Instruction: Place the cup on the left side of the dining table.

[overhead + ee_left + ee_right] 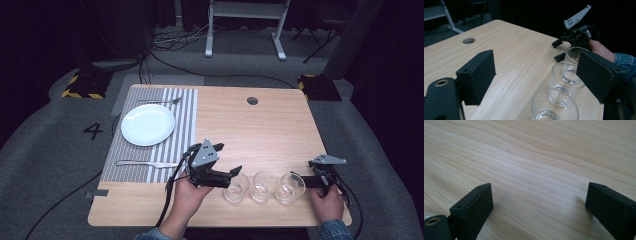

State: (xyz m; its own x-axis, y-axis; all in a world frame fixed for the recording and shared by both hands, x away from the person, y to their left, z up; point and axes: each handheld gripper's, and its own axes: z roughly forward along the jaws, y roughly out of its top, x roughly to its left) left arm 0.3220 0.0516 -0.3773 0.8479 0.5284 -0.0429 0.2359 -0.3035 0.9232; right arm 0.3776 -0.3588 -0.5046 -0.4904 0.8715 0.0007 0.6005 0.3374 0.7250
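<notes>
Surface: light wooden table, striped grey placemat on its left half.
Glasses: three clear empty tumblers in a row at the near edge.
Left gripper: jaws spread, beside the leftmost tumbler.
Right gripper: jaws spread, at the rightmost tumbler, holding nothing.

The left gripper holds its two black jaws wide apart above the wooden table, with nothing between the pads. Three clear glasses stand in a row near the table's edge: the nearest glass at the bottom, the middle glass just behind it, and the far glass partly hidden by the right-hand jaw. Beyond them the right gripper rests at the far glass, held by a hand in a denim sleeve. A round hole is in the tabletop farther off.
</notes>
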